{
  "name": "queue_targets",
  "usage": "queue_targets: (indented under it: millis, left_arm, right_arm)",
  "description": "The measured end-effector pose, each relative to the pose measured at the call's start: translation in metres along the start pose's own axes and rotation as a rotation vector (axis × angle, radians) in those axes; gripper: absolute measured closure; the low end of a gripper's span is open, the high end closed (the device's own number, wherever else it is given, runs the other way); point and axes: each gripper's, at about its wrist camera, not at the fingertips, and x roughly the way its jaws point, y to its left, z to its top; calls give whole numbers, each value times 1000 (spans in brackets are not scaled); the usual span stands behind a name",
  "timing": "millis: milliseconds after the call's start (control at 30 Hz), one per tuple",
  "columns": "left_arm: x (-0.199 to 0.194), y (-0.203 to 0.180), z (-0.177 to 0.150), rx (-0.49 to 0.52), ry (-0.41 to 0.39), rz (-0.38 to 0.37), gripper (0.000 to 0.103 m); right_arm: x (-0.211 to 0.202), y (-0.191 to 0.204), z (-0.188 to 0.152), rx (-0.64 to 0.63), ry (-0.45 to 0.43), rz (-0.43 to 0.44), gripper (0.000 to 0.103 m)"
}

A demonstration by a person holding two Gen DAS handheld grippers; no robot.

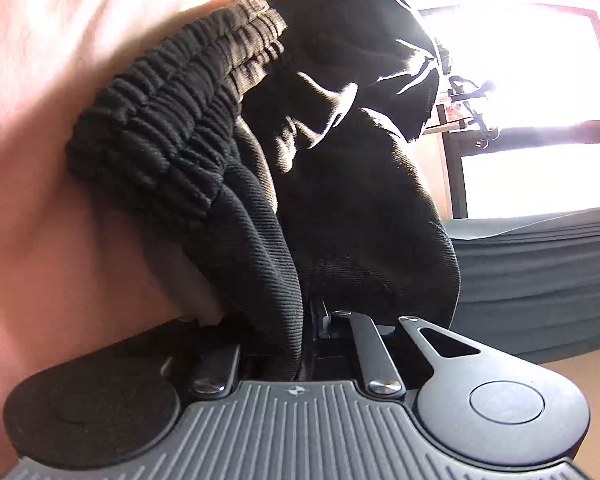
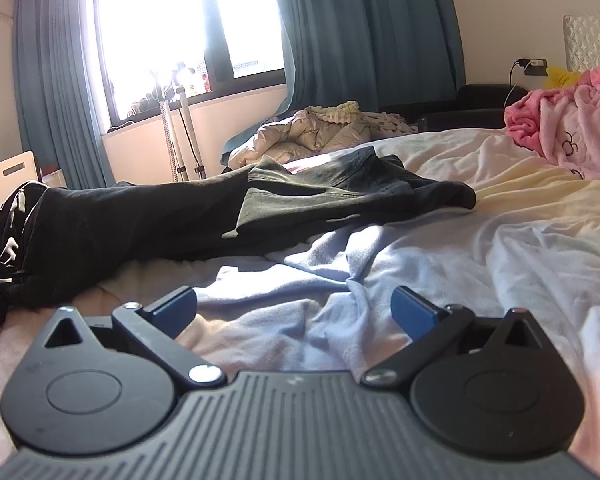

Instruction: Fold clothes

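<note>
Blocking left claw [image 1: 314, 320]: bunched black trousers [image 1: 260, 200].

The right gripper [image 2: 294, 306] hovers low over the bed [image 2: 520, 240], its blue-padded jaws spread wide with only rumpled pale sheet [image 2: 380, 264] between them. Ahead and to its left, black trousers [image 2: 140, 220] lie stretched across the bed, a dark green-grey garment [image 2: 340, 192] draped over their far end. Far ahead sits a beige puffer jacket [image 2: 312, 132]; far to the right, a pink fleece heap [image 2: 568, 120]. Teal curtains [image 2: 360, 32] flank the bright window [image 2: 180, 20].
</note>
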Motion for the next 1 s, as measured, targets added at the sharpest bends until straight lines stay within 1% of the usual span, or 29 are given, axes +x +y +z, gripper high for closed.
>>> queue_targets:
  millis: [67,167,267,333,433,500,533,600,700,767,867,933,967,1000]
  left_arm:
    - [-14,-13,2,58,-72,-8,91]
    - [-37,-21,7,46,-151,-46,92]
    - [-53,-25,12,36,-212,-49,92]
    - [-60,-28,17,15,-225,-47,92]
    - [-61,-25,22,-8,-208,-30,92]
    - [-59,-31,20,35,-210,12,92]
    - [-61,-31,20,36,-210,17,92]
    - [-65,-32,19,37,-211,26,92]
    - [-66,-31,19,30,-210,34,92]
    - [-66,-28,18,10,-203,34,92]
    - [-65,-23,18,-23,-193,24,92]
    - [-63,-23,20,-19,-193,22,92]
    - [-60,-23,21,-16,-196,23,92]
    - [-58,-23,21,-13,-198,23,92]
  right_arm:
    - [-1,1,0,-4,-1,3,0]
    - [-3,1,1,2,-5,10,0]
    - [-3,0,1,11,-7,10,0]
    - [-4,-1,2,20,-11,12,0]
    - [-4,-3,3,30,-17,15,0]
    - [-4,-4,3,36,-21,18,0]
    - [-4,-5,3,49,-20,21,0]
    - [-1,-10,4,101,-18,40,0]
    - [11,-26,14,217,-20,41,0]
    - [30,-47,25,347,-23,56,0]
    - [65,-80,36,536,-23,54,0]
    - [96,-102,38,649,5,55,0]
    - [111,-111,39,691,18,43,0]
    - [124,-119,42,703,15,34,0]
